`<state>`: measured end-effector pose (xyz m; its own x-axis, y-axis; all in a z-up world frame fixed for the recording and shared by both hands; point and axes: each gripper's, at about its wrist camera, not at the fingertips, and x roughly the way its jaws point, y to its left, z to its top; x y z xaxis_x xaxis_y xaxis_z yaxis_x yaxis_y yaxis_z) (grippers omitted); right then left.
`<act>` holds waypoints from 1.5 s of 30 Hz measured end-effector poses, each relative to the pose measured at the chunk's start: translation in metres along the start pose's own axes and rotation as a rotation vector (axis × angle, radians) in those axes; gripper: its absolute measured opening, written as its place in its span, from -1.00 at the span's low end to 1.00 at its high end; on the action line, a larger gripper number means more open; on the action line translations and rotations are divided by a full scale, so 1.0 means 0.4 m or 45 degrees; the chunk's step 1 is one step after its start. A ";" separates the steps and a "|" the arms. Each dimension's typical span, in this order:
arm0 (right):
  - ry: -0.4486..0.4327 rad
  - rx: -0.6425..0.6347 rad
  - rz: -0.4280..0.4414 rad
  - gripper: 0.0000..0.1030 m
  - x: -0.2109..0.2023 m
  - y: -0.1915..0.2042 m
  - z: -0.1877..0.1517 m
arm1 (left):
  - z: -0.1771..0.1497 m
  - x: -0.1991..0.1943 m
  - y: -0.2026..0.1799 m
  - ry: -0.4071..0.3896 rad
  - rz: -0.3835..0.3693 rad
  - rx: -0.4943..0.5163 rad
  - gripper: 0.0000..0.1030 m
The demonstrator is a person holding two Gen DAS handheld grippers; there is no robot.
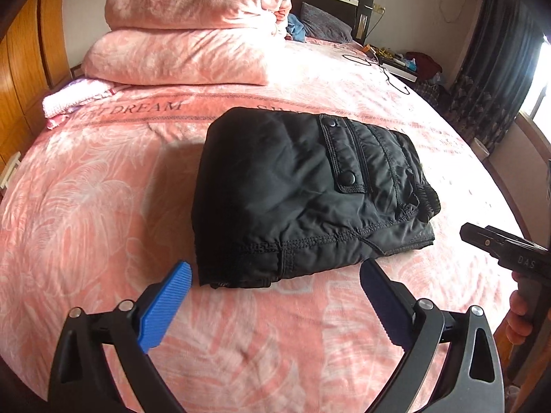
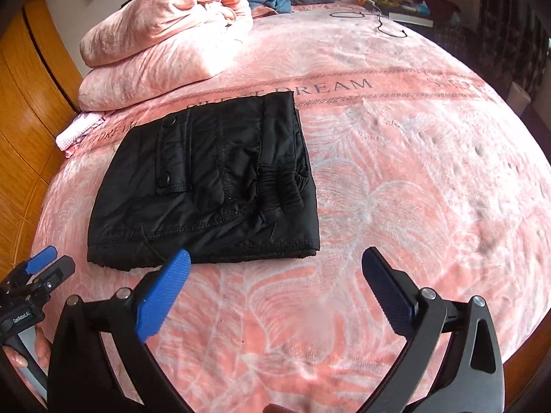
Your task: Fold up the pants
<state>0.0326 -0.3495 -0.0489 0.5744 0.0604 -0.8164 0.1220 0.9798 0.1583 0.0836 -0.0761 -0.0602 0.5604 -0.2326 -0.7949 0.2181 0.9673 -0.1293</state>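
The black pants [image 1: 303, 192] lie folded into a compact rectangle on the pink bedspread [image 1: 103, 206], pocket flap with snaps on top. My left gripper [image 1: 275, 275] is open and empty, just short of the bundle's near edge. In the right wrist view the pants [image 2: 206, 182] lie ahead to the left. My right gripper [image 2: 275, 261] is open and empty, just before their near right corner. The left gripper [image 2: 41, 261] shows at the left edge there. The right gripper's body [image 1: 506, 251] shows at the right edge of the left wrist view; its fingertips are out of frame.
A folded pink quilt [image 1: 193, 31] is stacked at the far left of the bed. A small white-pink cloth [image 1: 75, 99] lies beside it. A black cable [image 1: 385, 69] lies far right. Wooden wardrobe [image 1: 20, 79] on the left, dark curtains [image 1: 499, 69] on the right.
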 end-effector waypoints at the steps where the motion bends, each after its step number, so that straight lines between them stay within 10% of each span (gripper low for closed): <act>1: -0.010 -0.014 -0.010 0.94 -0.015 0.010 -0.005 | -0.004 -0.009 -0.001 0.002 -0.002 0.002 0.92; 45: -0.106 -0.111 -0.159 0.94 -0.245 0.129 -0.077 | -0.053 -0.229 -0.028 -0.134 0.137 -0.005 0.92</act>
<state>-0.0424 -0.2990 0.0220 0.6248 -0.0750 -0.7772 0.1275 0.9918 0.0069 0.0127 -0.0636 0.0016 0.6613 -0.1364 -0.7376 0.1493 0.9876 -0.0488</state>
